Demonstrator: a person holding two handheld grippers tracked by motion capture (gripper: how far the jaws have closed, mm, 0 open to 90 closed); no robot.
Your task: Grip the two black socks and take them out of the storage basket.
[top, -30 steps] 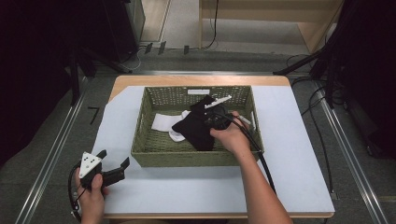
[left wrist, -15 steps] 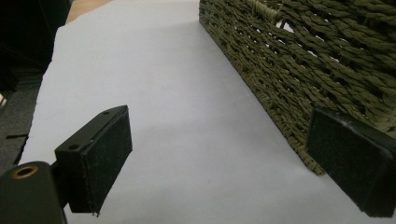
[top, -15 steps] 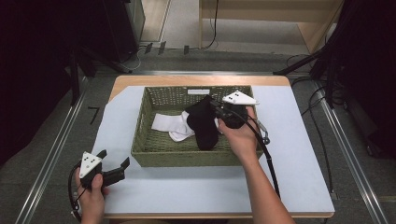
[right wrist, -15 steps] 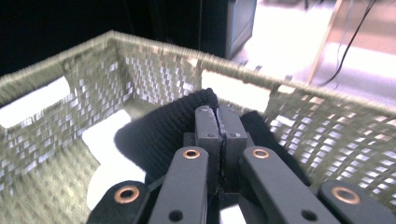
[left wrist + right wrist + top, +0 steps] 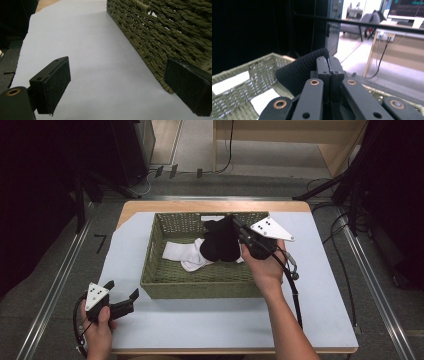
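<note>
Above the wicker basket (image 5: pixel 200 282), the right claw (image 5: pixel 239 231) pinches a black sock (image 5: pixel 220 242) (lifted over a white sock (image 5: pixel 182 254) lying inside). The left claw (image 5: pixel 120 296) rests spread on the table (image 5: pixel 210 325), just beside the basket.

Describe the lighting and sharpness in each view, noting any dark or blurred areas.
High view: the table is evenly lit and the basket fairly sharp, while both upper corners fall into near black. Left gripper view: the near pads look soft and cast a faint shadow on the pale surface. Right gripper view: the left half is black, the bright room behind is blurred, and the black sock shows its knit.
</note>
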